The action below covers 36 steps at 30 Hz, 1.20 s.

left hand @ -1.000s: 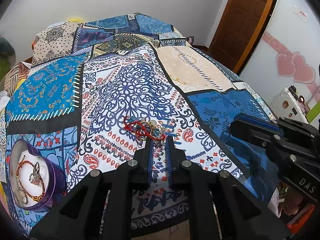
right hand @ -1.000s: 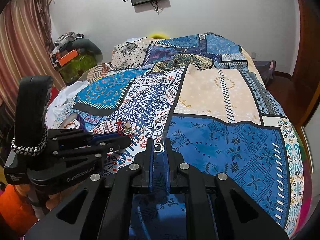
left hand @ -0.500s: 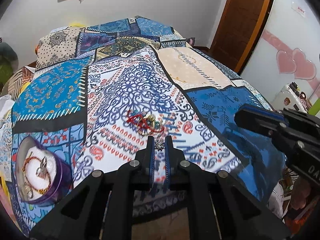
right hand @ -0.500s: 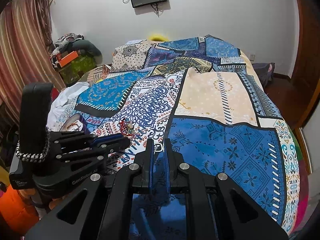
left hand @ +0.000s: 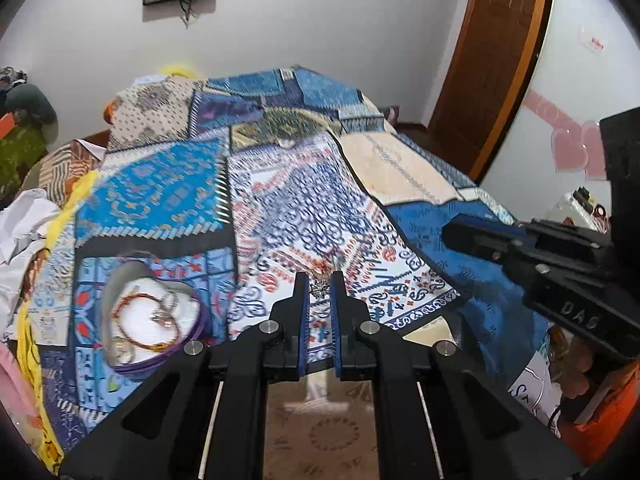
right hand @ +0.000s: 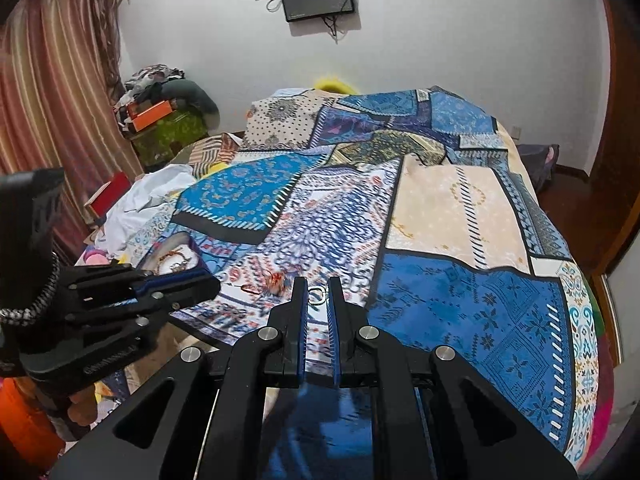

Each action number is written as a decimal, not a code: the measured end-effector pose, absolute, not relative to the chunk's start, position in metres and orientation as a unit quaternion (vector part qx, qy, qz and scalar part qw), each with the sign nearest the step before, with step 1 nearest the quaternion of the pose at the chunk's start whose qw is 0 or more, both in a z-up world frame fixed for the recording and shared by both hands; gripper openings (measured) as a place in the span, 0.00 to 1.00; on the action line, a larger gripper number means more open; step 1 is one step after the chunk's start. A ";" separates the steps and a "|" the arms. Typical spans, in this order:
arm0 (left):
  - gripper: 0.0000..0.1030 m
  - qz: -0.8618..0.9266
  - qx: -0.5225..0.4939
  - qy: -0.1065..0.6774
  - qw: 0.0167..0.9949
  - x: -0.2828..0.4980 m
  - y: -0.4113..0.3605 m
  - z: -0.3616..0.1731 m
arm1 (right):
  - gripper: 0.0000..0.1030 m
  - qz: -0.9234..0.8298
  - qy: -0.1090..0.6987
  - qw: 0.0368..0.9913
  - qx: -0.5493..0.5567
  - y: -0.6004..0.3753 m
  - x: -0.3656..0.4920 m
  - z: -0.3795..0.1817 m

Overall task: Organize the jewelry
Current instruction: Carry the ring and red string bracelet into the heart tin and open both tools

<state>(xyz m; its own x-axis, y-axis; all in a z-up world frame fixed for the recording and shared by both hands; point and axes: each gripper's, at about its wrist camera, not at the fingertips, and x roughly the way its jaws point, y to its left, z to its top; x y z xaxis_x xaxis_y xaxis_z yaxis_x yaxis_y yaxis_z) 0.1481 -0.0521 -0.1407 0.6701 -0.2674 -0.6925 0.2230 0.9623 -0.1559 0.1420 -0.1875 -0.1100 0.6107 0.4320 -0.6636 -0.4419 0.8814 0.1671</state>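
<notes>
My left gripper (left hand: 319,285) is shut on a small silver star-shaped ornament (left hand: 319,288), held above the bed's near edge. A purple heart-shaped box (left hand: 154,320) with a white lining lies to its lower left and holds a red-and-gold bracelet (left hand: 140,322) and small silver pieces. My right gripper (right hand: 317,293) is shut on a small silver ring (right hand: 316,295). The remaining jewelry pile (right hand: 276,282), red and tangled, lies on the bedspread just left of the right fingertips. The box also shows in the right wrist view (right hand: 176,258), partly behind the left gripper (right hand: 208,280).
A patchwork bedspread (left hand: 304,216) covers the bed. Clothes and white cloth (right hand: 144,196) are heaped at its left side. A brown door (left hand: 492,64) stands at the far right. The right gripper's body (left hand: 560,268) crosses the right of the left wrist view.
My left gripper closed on the silver ornament, lifted it off the pile and pulled back toward the bed's near edge and the heart box. The right gripper kept its hold on the ring.
</notes>
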 end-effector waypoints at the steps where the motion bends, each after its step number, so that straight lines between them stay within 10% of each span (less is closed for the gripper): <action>1: 0.08 -0.133 -0.030 0.379 0.915 0.146 -0.049 -0.137 | 0.08 0.246 0.366 0.897 -0.009 -0.184 0.141 -0.108; 36: 0.08 -0.022 -0.081 0.331 0.940 0.115 0.080 -0.129 | 0.08 0.352 0.351 0.866 -0.060 -0.058 0.141 -0.101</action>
